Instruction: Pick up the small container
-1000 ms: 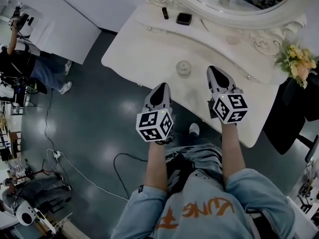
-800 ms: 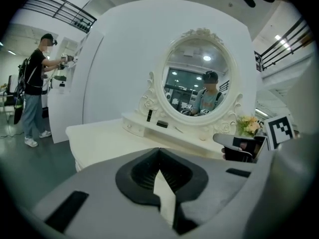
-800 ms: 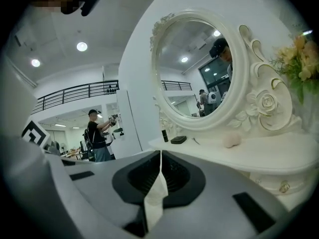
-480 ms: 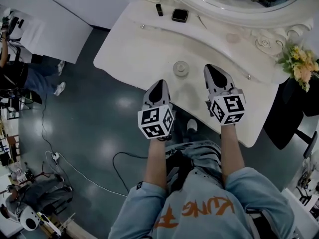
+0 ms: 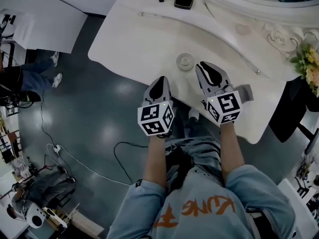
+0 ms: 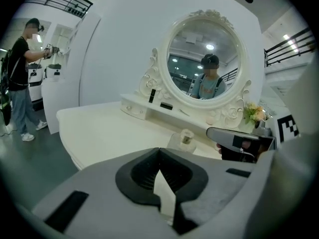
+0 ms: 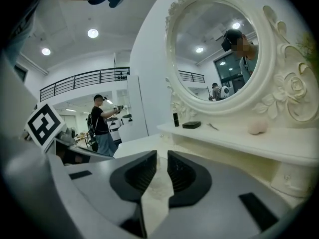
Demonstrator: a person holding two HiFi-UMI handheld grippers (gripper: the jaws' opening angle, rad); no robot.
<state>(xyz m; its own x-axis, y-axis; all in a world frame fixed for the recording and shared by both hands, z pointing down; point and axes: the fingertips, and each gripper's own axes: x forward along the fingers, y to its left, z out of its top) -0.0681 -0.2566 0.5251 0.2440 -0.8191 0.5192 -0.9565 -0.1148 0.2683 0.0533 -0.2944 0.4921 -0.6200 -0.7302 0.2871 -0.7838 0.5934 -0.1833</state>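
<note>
- While it stands near the curved front edge of the glossy white desk [image 5: 129, 39], the small container [image 5: 185, 61] shows as a round clear-glass jar; I cannot tell its contents.
- Right gripper [image 5: 204, 67], just beside it: ribbed black jaws opening, narrowly parted, holding nothing.
- Left gripper [image 5: 159, 81], at the front edge: jaws together, empty.
- Flat black case [image 5: 183, 1] lies by the back edge.

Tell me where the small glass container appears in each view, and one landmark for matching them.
Head view: small container on the white table, near centre, just left of the tip of the right gripper, whose jaws are opening, gripping nothing.
Left gripper view: the container is right of centre, on the table.
Right gripper view: perhaps the glassy patch seen through the slit between the jaws; not certain.
Shared landmark: black flat case, behind the container.
</note>
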